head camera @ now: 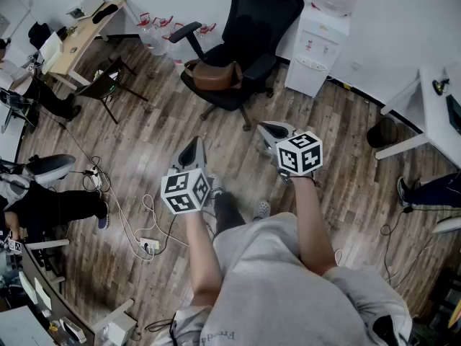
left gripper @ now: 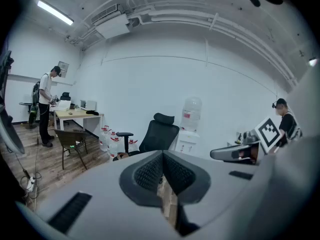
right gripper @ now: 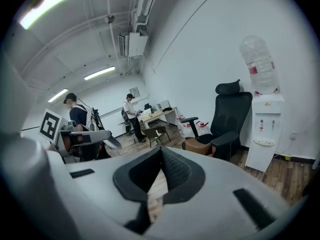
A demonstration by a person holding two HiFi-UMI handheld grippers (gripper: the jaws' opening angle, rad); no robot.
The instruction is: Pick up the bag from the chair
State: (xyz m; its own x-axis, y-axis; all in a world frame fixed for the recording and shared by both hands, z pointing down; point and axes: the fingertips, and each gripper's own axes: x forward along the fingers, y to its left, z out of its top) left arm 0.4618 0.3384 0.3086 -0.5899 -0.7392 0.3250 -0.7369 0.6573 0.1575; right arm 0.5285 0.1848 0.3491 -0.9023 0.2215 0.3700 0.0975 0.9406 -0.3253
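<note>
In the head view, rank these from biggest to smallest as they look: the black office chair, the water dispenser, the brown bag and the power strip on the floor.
1. black office chair
2. water dispenser, partly cut off by the top edge
3. brown bag
4. power strip, smallest even though it lies nearer the camera

Water dispenser (head camera: 317, 49) at back, wooden desk (head camera: 83, 40) far left, small brown chair (head camera: 103, 85) beside it, power strip (head camera: 150, 245) on floor (head camera: 144, 146).
</note>
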